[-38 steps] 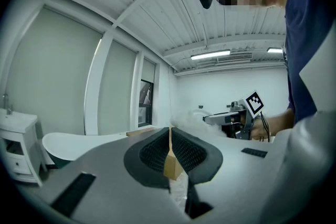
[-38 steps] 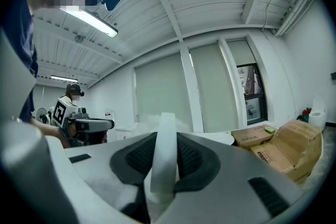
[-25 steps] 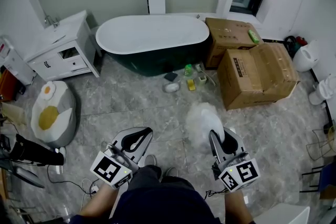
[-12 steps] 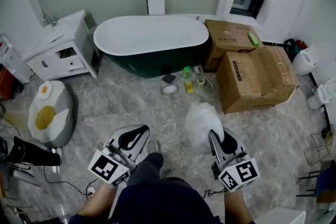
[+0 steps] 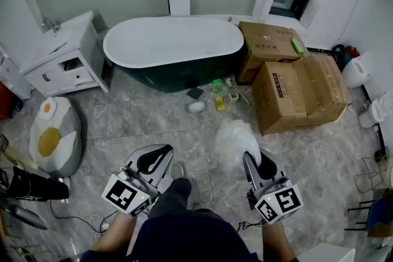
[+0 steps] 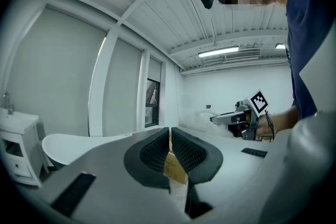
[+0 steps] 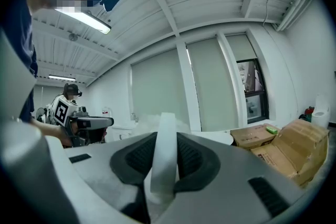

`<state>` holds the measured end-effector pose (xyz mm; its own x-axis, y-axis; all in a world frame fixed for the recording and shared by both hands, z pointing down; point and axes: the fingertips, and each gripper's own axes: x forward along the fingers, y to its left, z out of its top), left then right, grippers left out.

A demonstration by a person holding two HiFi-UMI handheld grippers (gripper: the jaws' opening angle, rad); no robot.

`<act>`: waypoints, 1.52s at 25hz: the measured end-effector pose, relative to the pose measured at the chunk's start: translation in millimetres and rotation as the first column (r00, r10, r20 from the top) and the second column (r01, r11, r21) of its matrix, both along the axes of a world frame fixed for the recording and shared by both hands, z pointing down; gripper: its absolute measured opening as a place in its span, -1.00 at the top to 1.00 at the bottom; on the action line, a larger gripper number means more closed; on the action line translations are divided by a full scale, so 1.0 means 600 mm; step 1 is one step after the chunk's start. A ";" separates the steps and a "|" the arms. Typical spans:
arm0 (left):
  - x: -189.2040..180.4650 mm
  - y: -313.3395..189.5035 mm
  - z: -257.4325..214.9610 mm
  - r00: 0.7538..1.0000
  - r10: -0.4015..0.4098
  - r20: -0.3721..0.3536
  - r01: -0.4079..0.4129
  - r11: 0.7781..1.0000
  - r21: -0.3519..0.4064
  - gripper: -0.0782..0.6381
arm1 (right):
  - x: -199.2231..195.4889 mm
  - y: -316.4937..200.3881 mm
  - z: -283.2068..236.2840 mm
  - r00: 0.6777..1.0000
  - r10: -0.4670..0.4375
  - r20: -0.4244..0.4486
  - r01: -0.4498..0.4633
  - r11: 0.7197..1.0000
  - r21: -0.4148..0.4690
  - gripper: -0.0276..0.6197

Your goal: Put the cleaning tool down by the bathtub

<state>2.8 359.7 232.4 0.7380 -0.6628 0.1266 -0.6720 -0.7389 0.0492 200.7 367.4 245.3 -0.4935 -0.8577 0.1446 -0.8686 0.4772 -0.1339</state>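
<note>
The cleaning tool is a fluffy white duster [image 5: 236, 143] with a white handle [image 7: 163, 157]. My right gripper [image 5: 253, 164] is shut on that handle, and the fluffy head points forward above the grey floor. The handle stands upright between the ribbed pads [image 7: 188, 157] in the right gripper view. My left gripper [image 5: 155, 161] is at the lower left, its jaws closed together with nothing in them [image 6: 169, 150]. The bathtub [image 5: 174, 46], white inside and dark green outside, stands against the far wall, well ahead of both grippers.
Two cardboard boxes [image 5: 299, 92] sit right of the tub. Small bottles and sponges [image 5: 215, 98] lie on the floor at the tub's foot. A white vanity cabinet [image 5: 58, 58] stands at the left, an egg-print cushion [image 5: 50, 135] lower left, and a toilet [image 5: 359, 70] at the right.
The view has moved forward and slightly left, so the cabinet and cushion slide left. Both grippers keep their places and the duster stays held.
</note>
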 end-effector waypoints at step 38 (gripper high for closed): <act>-0.184 -0.455 0.027 0.997 0.062 -0.044 -0.064 0.997 -0.047 0.67 | -0.208 -0.444 0.011 0.999 0.025 -0.038 -0.027 0.998 -0.063 0.63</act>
